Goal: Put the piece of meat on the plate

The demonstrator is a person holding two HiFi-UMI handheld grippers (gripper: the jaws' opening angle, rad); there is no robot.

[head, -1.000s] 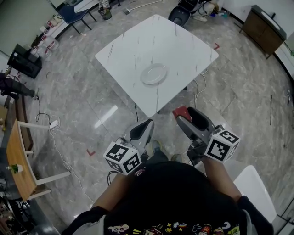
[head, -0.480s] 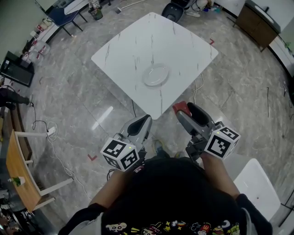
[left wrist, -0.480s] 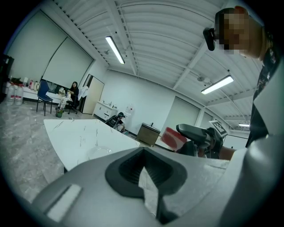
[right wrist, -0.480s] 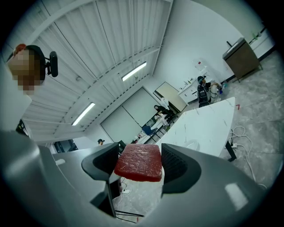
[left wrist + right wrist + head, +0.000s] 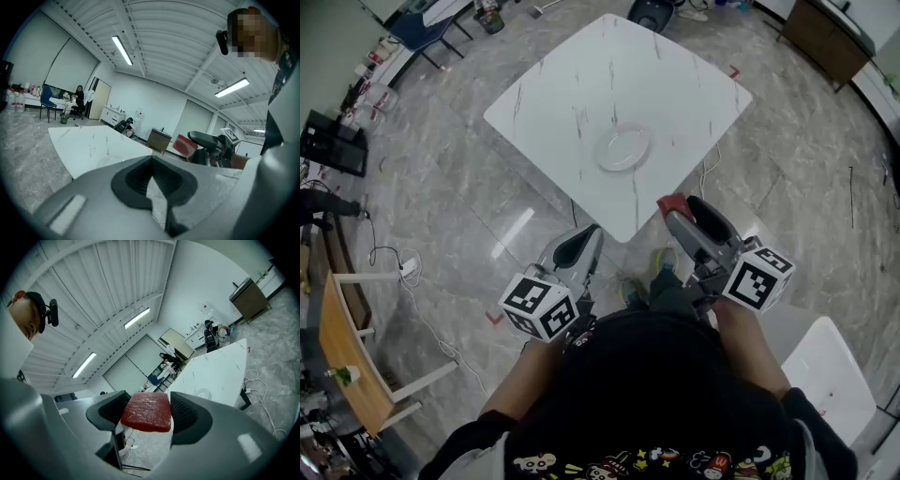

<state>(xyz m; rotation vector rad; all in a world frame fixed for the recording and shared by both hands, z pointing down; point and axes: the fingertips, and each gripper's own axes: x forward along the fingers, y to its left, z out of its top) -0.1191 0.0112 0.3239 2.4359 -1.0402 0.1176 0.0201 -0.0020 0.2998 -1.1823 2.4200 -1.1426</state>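
The right gripper has moved forward, bringing the piece of meat clamped in it up beside the table's near edge, by the corner. The left gripper has advanced slightly too. A shoe now steps forward between them.

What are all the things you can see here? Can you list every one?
table: one, white with thin dark streaks, in the middle of the room ahead of the person
plate: one, pale and see-through, empty, near the table's middle
piece of meat: one, red, held between the right gripper's jaws, off the table
chair: one, white, on the floor at the person's right
wooden bench: one, light brown, far left
cabinet: one, brown, top right by the wall
left gripper: one, grey, jaws together, empty
right gripper: one, grey, clamped on the meat
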